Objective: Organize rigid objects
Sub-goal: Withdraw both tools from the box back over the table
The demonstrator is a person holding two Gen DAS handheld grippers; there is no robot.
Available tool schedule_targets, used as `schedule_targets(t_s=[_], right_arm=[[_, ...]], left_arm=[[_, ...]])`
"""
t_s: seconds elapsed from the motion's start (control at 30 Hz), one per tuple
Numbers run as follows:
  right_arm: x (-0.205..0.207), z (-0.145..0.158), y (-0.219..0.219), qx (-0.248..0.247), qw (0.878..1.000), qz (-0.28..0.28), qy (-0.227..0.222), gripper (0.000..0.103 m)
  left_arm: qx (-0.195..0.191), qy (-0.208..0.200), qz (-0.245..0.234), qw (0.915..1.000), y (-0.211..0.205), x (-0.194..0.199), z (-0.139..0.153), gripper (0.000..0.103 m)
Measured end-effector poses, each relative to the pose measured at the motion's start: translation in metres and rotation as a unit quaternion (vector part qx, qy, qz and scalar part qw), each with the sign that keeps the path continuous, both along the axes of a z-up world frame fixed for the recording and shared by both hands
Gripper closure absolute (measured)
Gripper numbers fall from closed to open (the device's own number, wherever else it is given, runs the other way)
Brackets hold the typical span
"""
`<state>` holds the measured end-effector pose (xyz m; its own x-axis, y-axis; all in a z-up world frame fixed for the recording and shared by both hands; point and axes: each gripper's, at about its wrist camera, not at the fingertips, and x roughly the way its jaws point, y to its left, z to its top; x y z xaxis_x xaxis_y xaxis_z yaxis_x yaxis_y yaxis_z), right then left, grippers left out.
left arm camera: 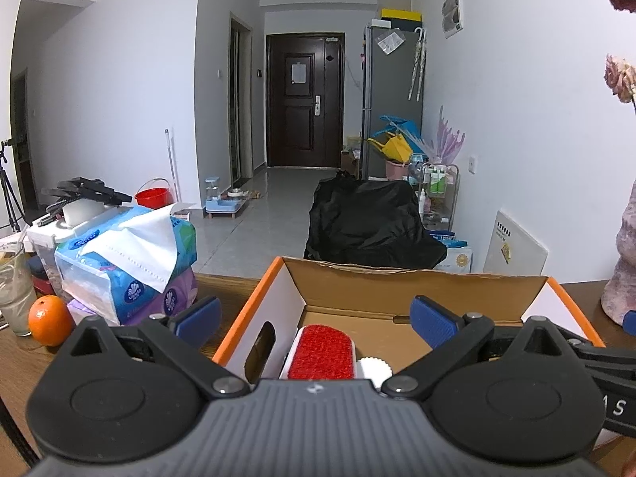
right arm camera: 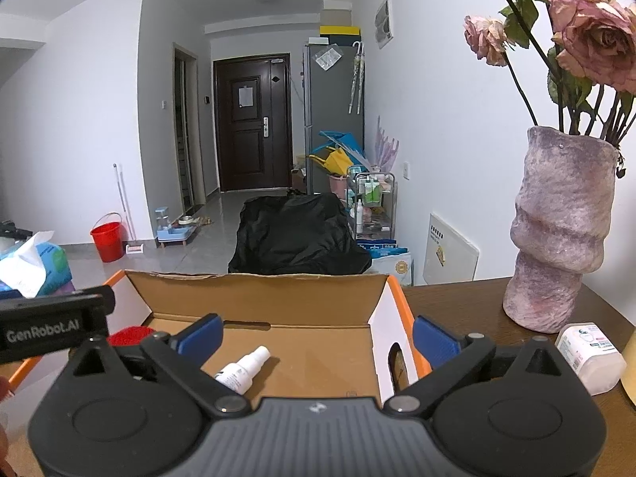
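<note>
Over the box: both grippers hover at the near edge of the cardboard box.
Contents: red brush at left, white spray bottle on the floor.
Next item: likely the white container beside the vase.
Advice: approach level, clear of the vase.
Left gripper: spread wide, empty.
Right gripper: spread wide, empty.

This is a lived-in home, an apartment's open room and entry hall. At the far end stands a dark front door, with a grey refrigerator to its right. A pet feeder and red bucket sit on the tiled floor at left. Near, tissue packs and a vase of roses crowd a wooden table.
</note>
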<state>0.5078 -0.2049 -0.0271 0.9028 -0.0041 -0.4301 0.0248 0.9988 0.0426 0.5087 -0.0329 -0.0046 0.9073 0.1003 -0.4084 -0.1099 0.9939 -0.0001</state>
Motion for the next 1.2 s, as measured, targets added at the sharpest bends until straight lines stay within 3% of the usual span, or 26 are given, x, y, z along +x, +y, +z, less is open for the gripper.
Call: schedule_targets(t_s=[1.2], right_arm=[[-0.095,-0.001,-0.006,-0.025,0.999,0.036,-0.013,0.0]], left_arm=[[0.007,-0.024,-0.029,0.9993,0.011,-0.1,0.002,0.0]])
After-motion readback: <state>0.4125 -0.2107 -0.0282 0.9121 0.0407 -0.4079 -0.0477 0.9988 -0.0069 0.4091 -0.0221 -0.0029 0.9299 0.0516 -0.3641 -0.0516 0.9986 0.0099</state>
